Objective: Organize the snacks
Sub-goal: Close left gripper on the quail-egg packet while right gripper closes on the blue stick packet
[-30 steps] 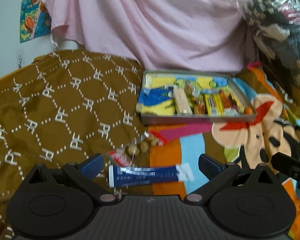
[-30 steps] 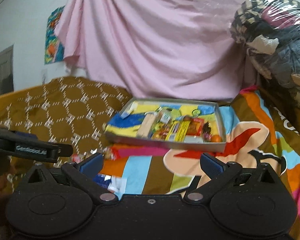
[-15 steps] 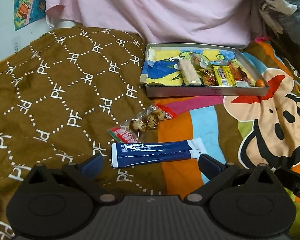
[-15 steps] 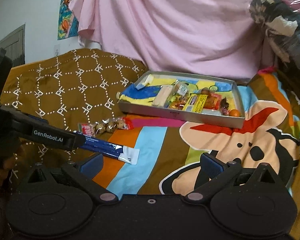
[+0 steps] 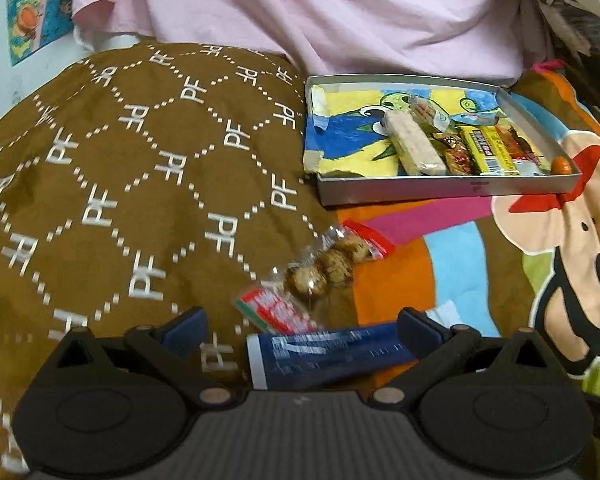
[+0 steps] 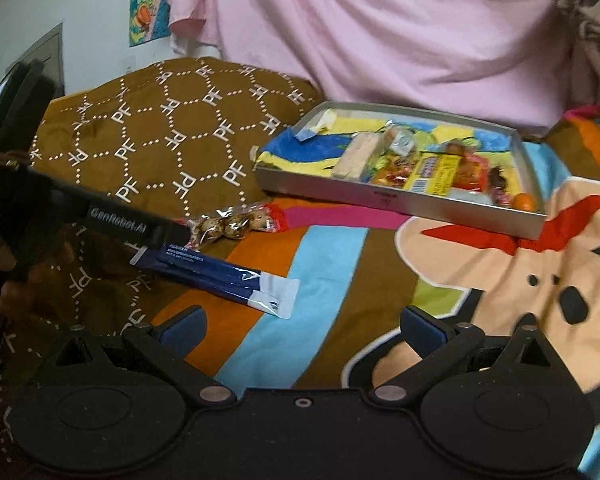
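Observation:
A long blue snack packet (image 5: pixel 328 354) lies on the blanket between the open fingers of my left gripper (image 5: pixel 300 330), just above it. It also shows in the right wrist view (image 6: pixel 216 278). A clear packet of round brown snacks (image 5: pixel 324 270) with red ends lies just beyond it, also seen from the right (image 6: pixel 232 224). A grey tray (image 5: pixel 440 190) holds several snacks further back, also in the right wrist view (image 6: pixel 384 200). My right gripper (image 6: pixel 300 330) is open and empty over the colourful blanket. The left gripper's body (image 6: pixel 112 218) reaches in from the left.
A brown patterned blanket (image 5: pixel 120 184) covers the left side and a colourful cartoon blanket (image 6: pixel 500 264) the right. A pink cloth (image 5: pixel 300 8) hangs behind the tray. A bundle in plastic (image 6: pixel 592 20) sits at the far right.
My left gripper has moved down and forward over the blue packet, which now lies between its fingers. My right gripper has moved slightly closer to the blanket.

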`<state>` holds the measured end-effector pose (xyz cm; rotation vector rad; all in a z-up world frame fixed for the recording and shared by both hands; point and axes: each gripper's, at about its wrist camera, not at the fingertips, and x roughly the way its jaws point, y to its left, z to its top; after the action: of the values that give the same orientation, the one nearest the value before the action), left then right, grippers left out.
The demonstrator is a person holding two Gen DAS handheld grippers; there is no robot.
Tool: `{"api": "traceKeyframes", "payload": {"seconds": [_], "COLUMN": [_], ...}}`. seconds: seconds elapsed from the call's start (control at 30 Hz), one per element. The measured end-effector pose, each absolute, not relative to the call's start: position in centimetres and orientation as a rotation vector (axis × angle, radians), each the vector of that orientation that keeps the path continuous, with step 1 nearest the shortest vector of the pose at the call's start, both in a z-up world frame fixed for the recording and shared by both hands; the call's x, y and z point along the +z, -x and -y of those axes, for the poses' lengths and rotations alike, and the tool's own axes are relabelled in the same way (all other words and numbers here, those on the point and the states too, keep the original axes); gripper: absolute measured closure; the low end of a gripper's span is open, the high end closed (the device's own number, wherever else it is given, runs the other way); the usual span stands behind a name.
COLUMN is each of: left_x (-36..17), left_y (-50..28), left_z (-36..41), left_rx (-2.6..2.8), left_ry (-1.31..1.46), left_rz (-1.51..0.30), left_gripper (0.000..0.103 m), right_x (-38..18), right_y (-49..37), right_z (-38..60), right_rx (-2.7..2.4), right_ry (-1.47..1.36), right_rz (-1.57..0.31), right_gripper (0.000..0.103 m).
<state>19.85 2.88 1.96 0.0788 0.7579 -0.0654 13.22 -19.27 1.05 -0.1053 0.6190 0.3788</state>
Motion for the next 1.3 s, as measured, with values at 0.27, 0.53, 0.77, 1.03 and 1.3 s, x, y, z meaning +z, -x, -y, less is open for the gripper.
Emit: {"api": "traceKeyframes", "payload": {"seconds": [0.27,0.53,0.77,1.03,1.3], "left_x": [1.1,-0.1,-1.5,-2.1,-1.8], "left_y": [-23.9,-26.8,-29.3,-30.4,-30.3], "left_z": [-3.9,-3.7,-3.5,-3.3,-3.6], "left_rx": [-0.164,-0.366,-0.461,-0.569,-0.540], "left_ry": [-0.182,-0.332,-0.353,-0.326,-0.288], "left_rz": [-0.754,-0.778,-0.835,-0.884,-0.938], "left_gripper": [0.000,0.000,0.000,0.016,0.042], "right_x": [-1.0,-2.4,-3.7,-4.3,-4.1], "right_y": [-17.6,-21.0,-23.1,-24.4,-22.9], "right_z": [16.7,13.6,11.5,11.8,14.4], "right_rx": [0.550,0.756,0.886,0.972,0.955], "right_ry": [0.201,0.340,0.402,0.385,0.381], "right_rz": [-0.617,-0.596,-0.649,-0.706,-0.758], "right_gripper": [0.001,0.001,0.004,0.024,0.056]}}
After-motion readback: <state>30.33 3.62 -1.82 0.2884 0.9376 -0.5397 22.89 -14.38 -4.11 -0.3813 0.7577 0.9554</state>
